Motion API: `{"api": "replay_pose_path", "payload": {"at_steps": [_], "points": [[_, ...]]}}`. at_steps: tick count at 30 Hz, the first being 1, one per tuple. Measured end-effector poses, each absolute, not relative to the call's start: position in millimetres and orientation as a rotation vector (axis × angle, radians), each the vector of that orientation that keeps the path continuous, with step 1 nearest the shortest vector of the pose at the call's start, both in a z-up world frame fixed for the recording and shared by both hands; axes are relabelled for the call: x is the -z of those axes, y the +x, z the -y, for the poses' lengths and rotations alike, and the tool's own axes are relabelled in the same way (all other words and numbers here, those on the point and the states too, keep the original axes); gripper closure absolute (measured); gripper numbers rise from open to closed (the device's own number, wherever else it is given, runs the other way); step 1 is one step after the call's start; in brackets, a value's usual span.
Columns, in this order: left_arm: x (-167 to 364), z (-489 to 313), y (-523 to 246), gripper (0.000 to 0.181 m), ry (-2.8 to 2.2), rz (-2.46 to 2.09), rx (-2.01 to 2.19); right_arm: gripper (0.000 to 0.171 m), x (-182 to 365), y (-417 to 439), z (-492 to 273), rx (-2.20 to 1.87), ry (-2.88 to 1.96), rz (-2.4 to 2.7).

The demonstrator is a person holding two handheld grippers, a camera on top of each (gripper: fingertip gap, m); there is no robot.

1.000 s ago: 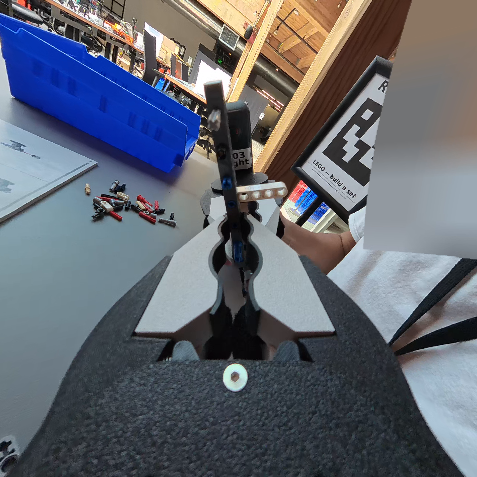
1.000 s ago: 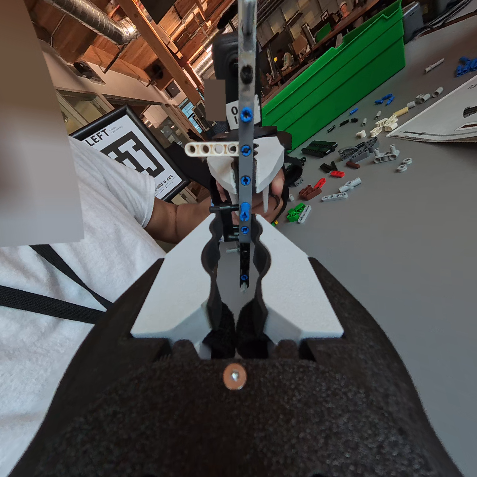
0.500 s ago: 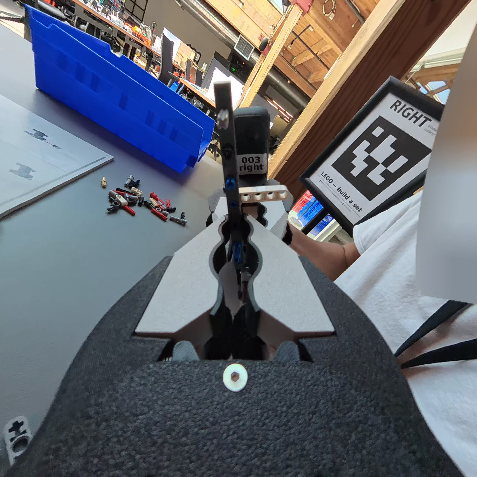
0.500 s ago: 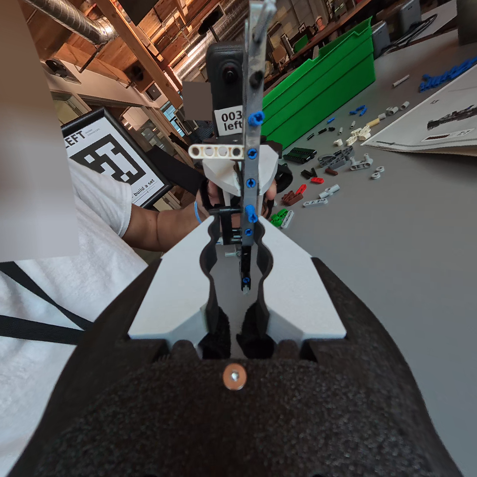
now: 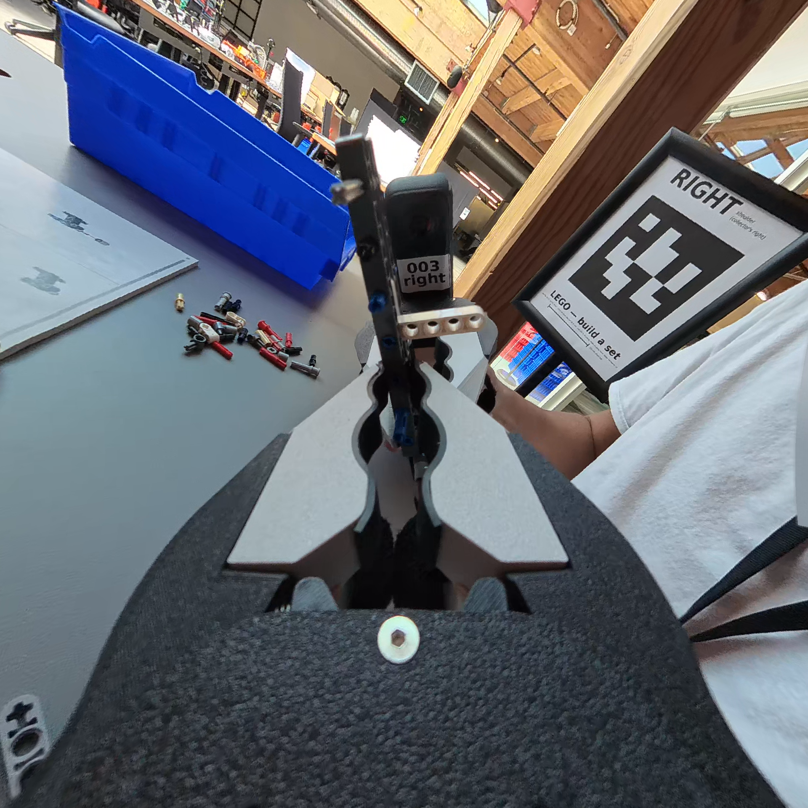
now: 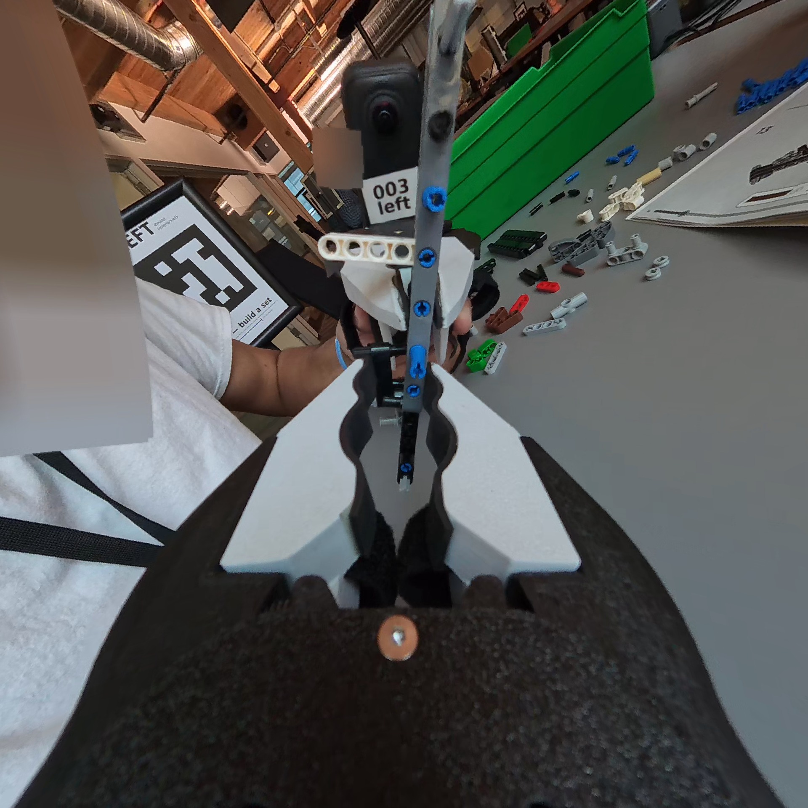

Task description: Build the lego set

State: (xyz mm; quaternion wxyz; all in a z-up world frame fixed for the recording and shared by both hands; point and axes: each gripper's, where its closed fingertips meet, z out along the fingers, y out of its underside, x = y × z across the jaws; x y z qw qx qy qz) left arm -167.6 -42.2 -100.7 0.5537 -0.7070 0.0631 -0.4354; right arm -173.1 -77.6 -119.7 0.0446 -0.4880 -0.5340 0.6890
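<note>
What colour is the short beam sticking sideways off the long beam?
White short beam, clearest in the right wrist view.

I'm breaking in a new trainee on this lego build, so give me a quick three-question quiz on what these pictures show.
1. True or false: the white beam sticks out sideways from the long grey beam.
2. In the right wrist view, what colour is the bin on the table? A red, B green, C yellow.
3. Fill in the blank: the pins studded along the long grey beam are ___.

Key: 1 true; 2 B; 3 blue.
</note>
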Motion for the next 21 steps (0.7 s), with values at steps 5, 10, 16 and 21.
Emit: {"api": "replay_pose_path", "payload": {"at_steps": [5,10,16,21], "points": [[104,33,-179,0.175,-1.713,-0.087,0.978,0.148,122,-182,67,-2.106,-1.567,1.569],[120,22,-202,0.175,-1.818,0.117,0.816,0.140,141,-188,41,-1.524,-1.575,1.582],[129,23,-212,0.176,-1.843,0.220,0.690,0.146,129,-197,53,-1.334,-1.537,1.521],[138,23,-209,0.176,-1.859,0.234,0.667,0.164,145,-204,50,-1.143,-1.567,1.556]]}}
